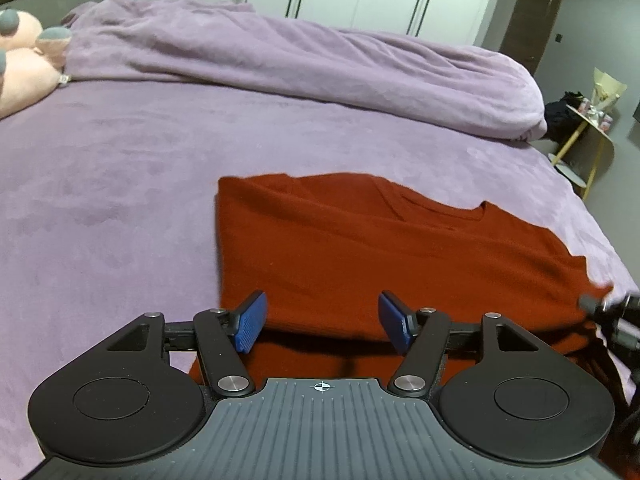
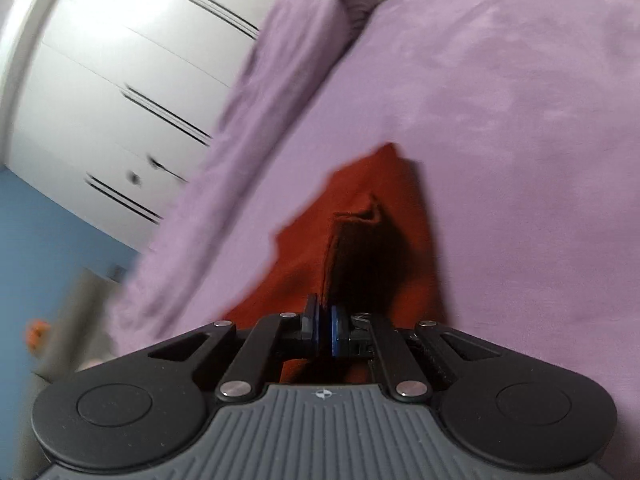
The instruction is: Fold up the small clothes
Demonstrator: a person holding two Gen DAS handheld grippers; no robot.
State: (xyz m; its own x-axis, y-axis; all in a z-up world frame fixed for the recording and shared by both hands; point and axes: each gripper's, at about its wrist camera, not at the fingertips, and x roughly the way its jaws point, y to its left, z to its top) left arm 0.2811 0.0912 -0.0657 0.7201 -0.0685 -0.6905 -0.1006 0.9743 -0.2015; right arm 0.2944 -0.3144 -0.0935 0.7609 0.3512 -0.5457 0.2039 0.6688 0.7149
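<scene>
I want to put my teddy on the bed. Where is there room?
Bare bedsheet lies left of the red shirt, between the plush toy and the bunched purple blanket. It's crowded around the shirt, where both grippers work.

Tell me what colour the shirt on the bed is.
Rust red shirt, plain; clearest in the left wrist view.

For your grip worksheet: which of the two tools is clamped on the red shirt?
The right tool, shut on the shirt; the left tool is open above it.
</scene>
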